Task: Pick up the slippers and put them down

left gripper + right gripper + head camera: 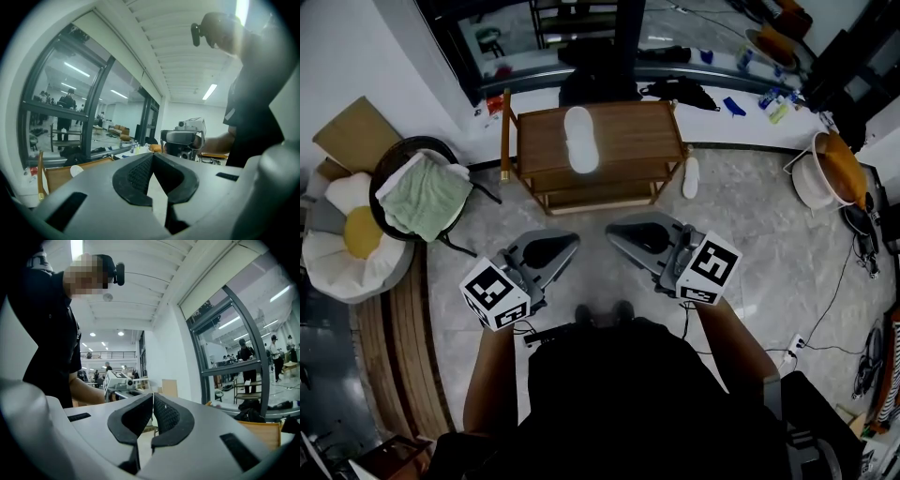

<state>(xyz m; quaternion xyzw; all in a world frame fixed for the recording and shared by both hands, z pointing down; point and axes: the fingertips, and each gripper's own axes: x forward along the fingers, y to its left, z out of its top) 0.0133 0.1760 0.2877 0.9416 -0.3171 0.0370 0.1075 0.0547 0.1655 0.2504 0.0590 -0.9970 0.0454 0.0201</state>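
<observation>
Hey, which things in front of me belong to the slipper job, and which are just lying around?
Job:
white slipper on top of the wooden rack
second white slipper on the floor by the rack's right leg
left tongs and right tongs, both shut and empty

Lying about:
green towel on the round chair
white cushion
cardboard
white basin

Bare floor (750, 220) up to wooden rack (628, 141) (basket (401, 148) at left)

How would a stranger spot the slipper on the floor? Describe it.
Start at the wooden rack by the window wall. Beside its right-hand legs a white slipper lies on the grey floor. The other white slipper lies on the rack's top; this one alone is on the floor.
</observation>
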